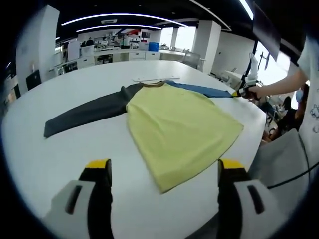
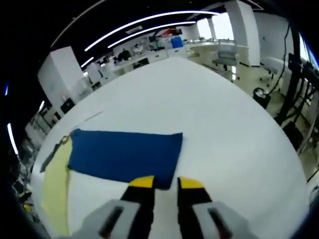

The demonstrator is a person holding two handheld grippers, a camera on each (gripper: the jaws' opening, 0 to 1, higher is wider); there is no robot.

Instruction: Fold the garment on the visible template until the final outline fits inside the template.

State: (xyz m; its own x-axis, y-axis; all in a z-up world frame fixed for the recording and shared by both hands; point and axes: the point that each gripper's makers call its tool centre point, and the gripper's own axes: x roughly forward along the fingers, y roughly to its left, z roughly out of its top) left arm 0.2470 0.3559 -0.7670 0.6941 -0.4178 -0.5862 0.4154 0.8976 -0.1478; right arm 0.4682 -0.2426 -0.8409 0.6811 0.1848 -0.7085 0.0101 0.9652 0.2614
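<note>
1. While the left gripper [image 1: 162, 172] hung above the near edge of the white table [image 1: 60, 149], its two yellow-tipped jaws stood wide apart and held nothing.
2. A shirt [image 1: 177, 127] lay flat on the table, just past those jaws.
3. Its body was yellow, and its brown collar [image 1: 152, 84] pointed to the far side.
4. One long dark grey sleeve [image 1: 87, 113] stretched out to the left in the left gripper view.
5. On the other side, a blue sleeve [image 1: 202, 89] reached out to the right.
6. At the end of that blue sleeve sat the right gripper [image 1: 238, 92], held in a person's hand [image 1: 259, 91].
7. In the right gripper view, the blue sleeve [image 2: 124, 154] lay flat, with the yellow body [image 2: 55, 191] at the left.
8. The right gripper [image 2: 165, 183] had its jaws close together at the sleeve's near edge.
9. I could not tell if they pinched the cloth.
10. A thin flat strip [image 1: 148, 78] lay on the table just behind the collar.
</note>
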